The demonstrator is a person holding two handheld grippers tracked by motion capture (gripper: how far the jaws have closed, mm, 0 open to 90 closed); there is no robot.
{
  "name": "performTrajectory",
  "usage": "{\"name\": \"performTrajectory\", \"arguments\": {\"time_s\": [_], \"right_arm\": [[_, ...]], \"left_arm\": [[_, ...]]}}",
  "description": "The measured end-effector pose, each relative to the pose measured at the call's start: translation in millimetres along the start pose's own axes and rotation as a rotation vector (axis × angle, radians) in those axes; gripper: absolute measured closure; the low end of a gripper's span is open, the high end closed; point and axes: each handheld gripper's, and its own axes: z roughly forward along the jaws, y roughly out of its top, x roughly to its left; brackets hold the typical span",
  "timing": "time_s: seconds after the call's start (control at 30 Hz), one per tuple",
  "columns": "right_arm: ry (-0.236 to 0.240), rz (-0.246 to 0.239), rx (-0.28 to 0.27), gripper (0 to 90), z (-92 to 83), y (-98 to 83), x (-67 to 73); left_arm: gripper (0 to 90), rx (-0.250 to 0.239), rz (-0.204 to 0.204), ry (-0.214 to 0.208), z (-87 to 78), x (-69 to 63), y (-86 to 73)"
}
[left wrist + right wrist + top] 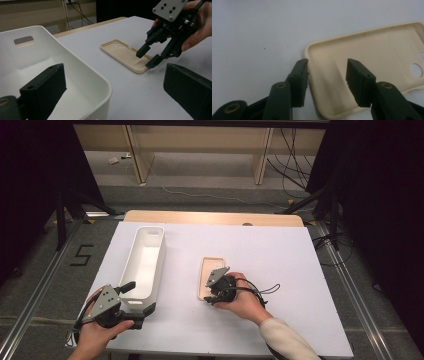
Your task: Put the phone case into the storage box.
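A cream phone case (206, 269) lies hollow side up on the white table cover (280, 270). My right gripper (209, 297) hovers low over its near end. In the right gripper view this gripper (327, 62) is open. One jaw stands just outside the case's (367, 47) long edge and the other over its hollow, and neither presses on it. A long white bin (161, 265) lies to the left. My left gripper (135, 300) rests at its near end, open, with one jaw inside the bin (75, 60) and the other outside. The right gripper (145, 59) shows over the case (120, 51) there too.
A bare wooden table edge (210, 217) runs along the back of the white cover. Dark stands and cables (320, 200) are on the floor at the right, and a "5" marking (81, 255) is on the floor at the left.
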Motion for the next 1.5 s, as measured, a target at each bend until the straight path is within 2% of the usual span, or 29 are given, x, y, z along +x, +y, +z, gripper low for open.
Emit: {"name": "performTrajectory", "arguments": {"time_s": [0.17, 0.2, 0.57, 0.8, 1.3, 1.5], "right_arm": [[0.019, -0.028, 0.018, 58.1, 2.2, 1.4, 1.6], [0.019, -0.040, 0.021, 61.1, 2.7, 2.2, 2.3], [0.047, -0.055, 0.036, 71.6, 1.9, 2.7, 2.2], [0.050, -0.075, 0.054, 74.2, 2.4, 2.2, 3.1], [0.065, -0.119, 0.055, 84.1, 1.1, 2.3, 5.1], [0.068, -0.126, 0.056, 85.5, 1.1, 2.2, 5.1]], "left_arm": [[3.7, -0.001, -0.001, 0.000, -0.1, 0.2, 0.1], [3.7, -0.001, 0.000, 0.000, -0.1, 0.2, 0.1], [3.7, -0.002, -0.001, 0.000, 0.1, -0.6, 0.1], [3.7, -0.002, -0.003, -0.001, 0.1, -0.7, 0.1], [3.7, -0.002, -0.003, -0.002, -0.1, -1.1, 0.2], [3.7, -0.003, -0.005, -0.003, 0.0, -1.0, 0.0]]}}
